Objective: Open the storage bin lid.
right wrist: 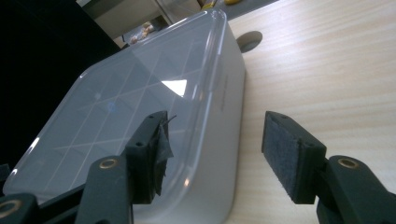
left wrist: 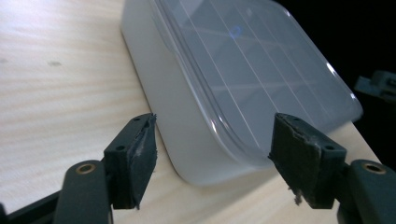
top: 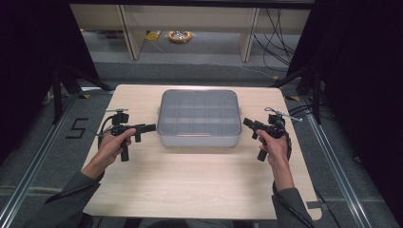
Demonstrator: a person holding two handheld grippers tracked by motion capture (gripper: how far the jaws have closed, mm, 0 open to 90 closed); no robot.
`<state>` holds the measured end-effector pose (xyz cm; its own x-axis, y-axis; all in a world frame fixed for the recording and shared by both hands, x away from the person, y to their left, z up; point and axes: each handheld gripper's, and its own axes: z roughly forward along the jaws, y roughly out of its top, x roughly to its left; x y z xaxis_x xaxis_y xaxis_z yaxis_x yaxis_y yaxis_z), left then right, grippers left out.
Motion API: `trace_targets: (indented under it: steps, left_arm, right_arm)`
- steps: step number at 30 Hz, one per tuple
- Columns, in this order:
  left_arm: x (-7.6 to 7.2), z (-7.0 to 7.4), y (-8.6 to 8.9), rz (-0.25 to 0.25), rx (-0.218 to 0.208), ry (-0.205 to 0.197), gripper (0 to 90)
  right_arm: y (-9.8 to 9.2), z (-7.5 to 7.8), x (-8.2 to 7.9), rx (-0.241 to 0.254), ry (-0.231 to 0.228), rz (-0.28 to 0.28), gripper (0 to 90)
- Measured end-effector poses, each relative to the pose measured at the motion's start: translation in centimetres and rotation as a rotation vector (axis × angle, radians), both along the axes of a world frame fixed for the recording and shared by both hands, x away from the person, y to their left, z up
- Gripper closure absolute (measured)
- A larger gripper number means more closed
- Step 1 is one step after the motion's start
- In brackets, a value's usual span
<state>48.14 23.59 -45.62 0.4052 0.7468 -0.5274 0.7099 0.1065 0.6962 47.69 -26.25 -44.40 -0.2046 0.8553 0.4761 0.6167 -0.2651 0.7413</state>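
I sit at a pale wooden table (top: 190, 180) with a hand-held gripper in each hand. In the middle of the table, toward its far side, lies a shallow grey storage box (top: 198, 118) with rounded corners, divided inside into a grid of small compartments. A clear lid (left wrist: 261, 70) sits flat on top of it, apparently closed; I cannot tell whether anything lies in the compartments.

My left gripper (top: 151, 127) points at the box's left end, just beside its near left corner and not touching it. Its two padded jaws stand spread wide and hold nothing; in the left gripper view that rounded corner lies between and beyond them.

My right gripper (top: 247, 122) mirrors it at the box's right end, also close and apart from the box. Its jaws are spread wide too and empty; in the right gripper view the lid's edge and the box's side wall run between them.

I judge that the step in hand is taking hold of the box or its lid from both ends. To do it well, I should bring both grippers in level and together, set the pads squarely over the lid's rim rather than on the curved corner, and close evenly so the box does not slide or twist on the smooth wood.
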Motion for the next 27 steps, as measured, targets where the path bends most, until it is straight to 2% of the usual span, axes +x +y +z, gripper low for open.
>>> trace_targets:
  steps: [1,4,5,6,7,8,9,10,12,13,14,15,16,17,19,20,21,24,25,27]
  left_arm:
    - [0.4,0.1,-0.1,0.004,-0.001,0.003,30.8]
    - [0.9,0.3,-0.2,0.002,-0.007,0.013,30.4]
    - [1.1,0.3,-0.3,-0.006,0.004,0.011,30.4]
    - [1.3,0.4,-0.5,-0.006,0.008,0.012,30.3]
    - [1.6,0.5,-0.6,-0.008,0.012,0.014,30.2]
    - [2.1,0.6,-0.8,0.003,0.004,0.021,30.2]
    - [2.1,0.6,-0.8,0.003,0.004,0.021,30.1]
    - [2.6,0.9,-1.1,0.003,-0.001,0.028,30.3]
    - [2.8,1.0,-1.2,-0.001,0.007,0.026,30.3]
    - [3.3,1.1,-1.6,-0.01,0.014,0.027,30.2]
    - [3.3,1.1,-1.6,-0.01,0.014,0.027,30.2]
    - [3.8,1.3,-1.9,-0.001,0.01,0.029,30.1]
    - [4.0,1.3,-2.0,-0.003,0.008,0.027,29.9]
    - [4.3,1.3,-2.2,-0.004,0.004,0.023,29.8]
    - [4.6,1.3,-2.3,0.0,0.002,0.029,29.9]
    - [5.1,1.3,-2.4,0.007,0.007,0.036,30.2]
    - [5.3,1.3,-2.4,0.008,0.011,0.036,30.3]
    - [5.7,1.3,-2.8,0.02,0.002,0.04,30.4]
    - [6.0,1.3,-2.9,0.007,0.02,0.047,30.5]
    - [6.2,1.4,-3.0,0.011,0.02,0.05,31.4]
  right_arm:
    - [0.5,0.4,0.1,0.032,0.033,-0.018,42.4]
    - [0.8,0.7,0.6,0.017,0.025,-0.016,42.5]
    - [0.8,0.7,1.0,-0.006,0.003,-0.003,42.4]
    - [1.5,1.0,1.3,0.041,0.073,-0.023,42.4]
    - [1.0,0.4,2.0,-0.024,0.003,0.01,42.4]
    - [1.4,0.6,2.1,0.011,0.057,-0.016,42.4]
    - [1.5,0.5,2.4,0.01,0.07,-0.019,42.3]
    - [1.5,0.3,2.7,-0.006,0.054,-0.014,42.4]
    - [1.6,0.3,3.1,-0.005,0.049,-0.009,42.4]
    - [1.5,0.1,3.7,-0.025,0.025,0.009,42.4]
    - [2.1,0.4,3.5,0.036,0.086,-0.026,42.4]
    - [1.7,0.2,3.9,-0.011,0.045,-0.003,42.4]
    - [2.2,0.5,3.9,0.027,0.092,-0.025,42.4]
    - [2.1,0.4,4.2,0.0,0.062,-0.018,42.2]
    - [2.1,0.5,4.5,0.003,0.07,-0.028,42.0]
    - [1.9,0.3,4.8,-0.024,0.049,-0.011,42.4]
    - [2.3,0.5,4.8,0.002,0.077,-0.027,42.5]
    - [2.6,0.5,5.1,-0.002,0.087,-0.031,42.7]
    - [2.8,0.6,5.3,-0.01,0.097,-0.025,42.7]
    - [2.9,0.4,5.5,-0.022,0.089,-0.019,42.7]
